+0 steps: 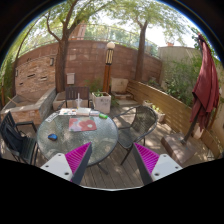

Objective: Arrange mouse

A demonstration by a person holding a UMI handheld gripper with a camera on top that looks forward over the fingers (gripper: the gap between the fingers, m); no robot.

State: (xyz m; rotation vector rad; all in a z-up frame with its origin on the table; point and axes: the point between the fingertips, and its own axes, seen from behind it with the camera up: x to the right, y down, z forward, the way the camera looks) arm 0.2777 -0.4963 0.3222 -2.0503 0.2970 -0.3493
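Gripper [113,163] spread wide, nothing betw. fingers — hangs above round glass table [85,143]. Small dark mouse [53,137] on table beyond left finger, near red mat [83,125]. Planter boxes [100,101] w/ greenery by brick wall [90,65].

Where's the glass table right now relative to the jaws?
In the gripper view, the round glass table sits ahead of the open gripper, off to its left, a red mat on top and a brick wall behind.
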